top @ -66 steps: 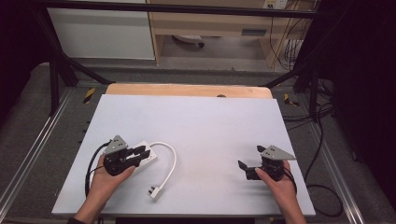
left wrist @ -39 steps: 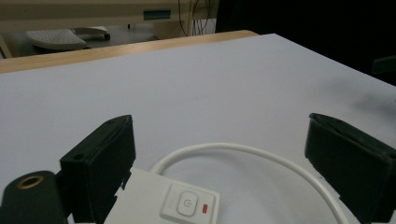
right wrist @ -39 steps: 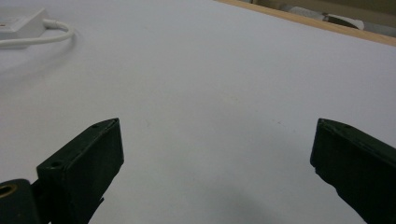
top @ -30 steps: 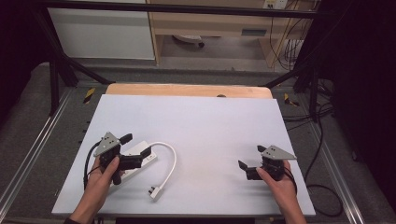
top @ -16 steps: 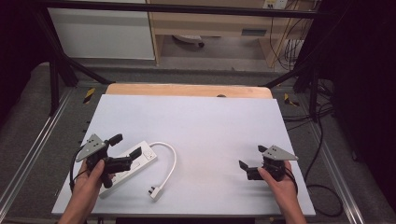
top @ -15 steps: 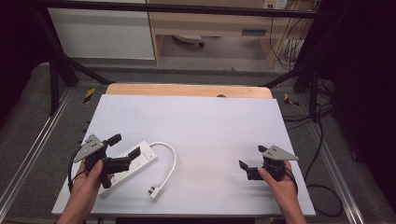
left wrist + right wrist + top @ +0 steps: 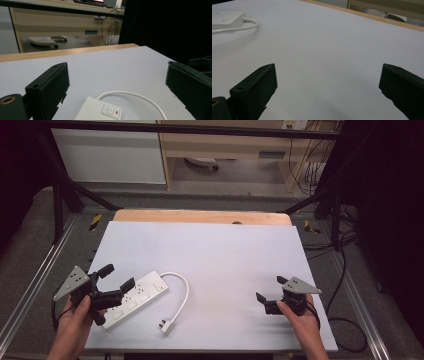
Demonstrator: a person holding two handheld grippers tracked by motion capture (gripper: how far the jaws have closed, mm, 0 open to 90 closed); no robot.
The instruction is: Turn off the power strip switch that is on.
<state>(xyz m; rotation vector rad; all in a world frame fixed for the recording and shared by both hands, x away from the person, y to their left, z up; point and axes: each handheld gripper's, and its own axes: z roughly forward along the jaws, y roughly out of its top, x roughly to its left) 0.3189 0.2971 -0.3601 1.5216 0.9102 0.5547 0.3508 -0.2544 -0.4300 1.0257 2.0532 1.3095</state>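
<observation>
Overhead, the power strip (image 7: 132, 299) lay slantwise on the counter (image 7: 220, 255), its long axis running away to the right of the left gripper (image 7: 114, 281), which hovered over its near end, jaws wide and holding nothing. The right gripper (image 7: 268, 291) sat well apart, also open and empty. Along the left gripper (image 7: 115, 92), the strip's switch end (image 7: 100, 111) lay between the jaws. Along the right gripper (image 7: 327, 90), it lay far off.

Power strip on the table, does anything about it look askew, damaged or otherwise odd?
No damage shows. The power strip lies diagonally near the table's front left corner, its white cable looping round to the loose plug. The left claw is open over its near end; the right claw is open, far off.
</observation>
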